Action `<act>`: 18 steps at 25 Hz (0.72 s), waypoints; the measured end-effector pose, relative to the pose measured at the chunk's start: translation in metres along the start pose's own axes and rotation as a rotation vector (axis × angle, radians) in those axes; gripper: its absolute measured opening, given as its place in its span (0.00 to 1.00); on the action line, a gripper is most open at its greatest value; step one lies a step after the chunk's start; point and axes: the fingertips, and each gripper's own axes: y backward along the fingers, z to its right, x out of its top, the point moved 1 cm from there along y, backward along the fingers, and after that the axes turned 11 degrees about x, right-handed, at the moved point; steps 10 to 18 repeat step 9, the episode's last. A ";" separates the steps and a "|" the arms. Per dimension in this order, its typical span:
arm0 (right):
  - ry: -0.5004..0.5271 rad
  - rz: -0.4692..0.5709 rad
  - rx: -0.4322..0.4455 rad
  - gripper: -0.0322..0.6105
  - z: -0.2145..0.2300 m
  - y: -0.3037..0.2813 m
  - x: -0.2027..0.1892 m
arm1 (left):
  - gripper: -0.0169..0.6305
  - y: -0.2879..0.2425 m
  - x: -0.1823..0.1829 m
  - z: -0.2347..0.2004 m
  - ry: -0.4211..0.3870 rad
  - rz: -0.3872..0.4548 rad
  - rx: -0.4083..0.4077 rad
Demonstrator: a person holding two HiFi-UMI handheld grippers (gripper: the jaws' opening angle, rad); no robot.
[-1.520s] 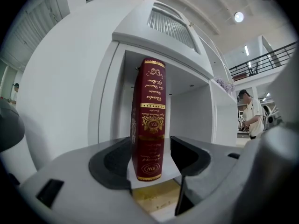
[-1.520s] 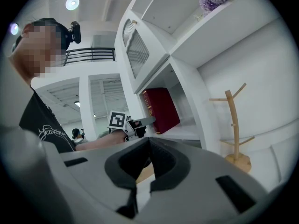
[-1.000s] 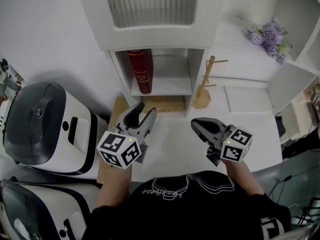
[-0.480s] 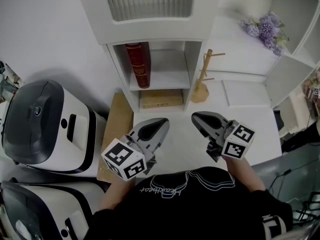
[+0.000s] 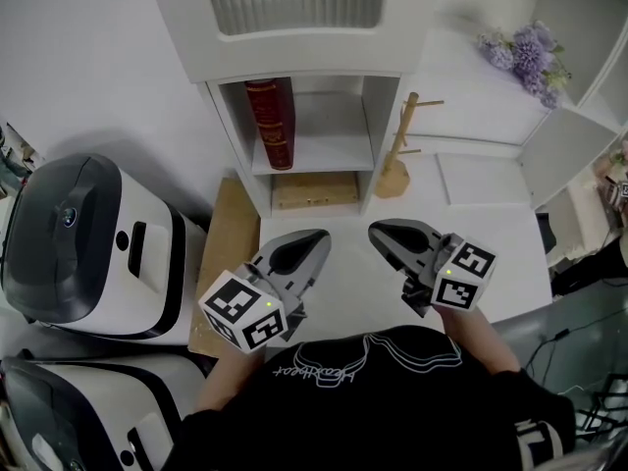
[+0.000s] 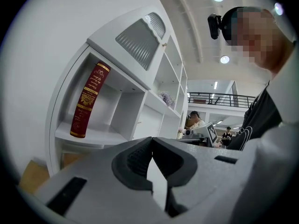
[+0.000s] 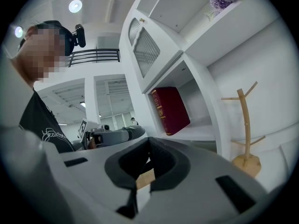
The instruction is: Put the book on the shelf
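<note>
A dark red book (image 5: pixel 272 122) with gold print stands upright at the left end of the white shelf (image 5: pixel 312 155) compartment; it also shows as the book (image 6: pixel 87 100) in the left gripper view and the book (image 7: pixel 170 109) in the right gripper view. My left gripper (image 5: pixel 316 239) hovers over the white tabletop in front of the shelf, shut and empty. My right gripper (image 5: pixel 376 233) hangs beside it, level with it, jaws also shut with nothing between them. Both point toward the shelf, well short of it.
A wooden peg stand (image 5: pixel 397 160) rises right of the shelf. A wooden board (image 5: pixel 224 253) lies at the table's left. Large white and grey appliances (image 5: pixel 83 248) stand at the far left. Purple flowers (image 5: pixel 523 55) rest on the upper right shelf.
My left gripper has drawn back from the shelf toward the person and its jaws have gone from open to shut. The right gripper barely moved.
</note>
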 end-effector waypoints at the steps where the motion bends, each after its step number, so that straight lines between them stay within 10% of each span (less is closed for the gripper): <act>1: -0.002 -0.005 0.002 0.06 0.001 0.000 -0.001 | 0.03 0.000 0.000 -0.001 0.002 0.000 0.004; 18: -0.006 -0.012 0.009 0.06 0.000 -0.001 -0.003 | 0.03 0.001 -0.005 -0.004 0.004 -0.005 0.018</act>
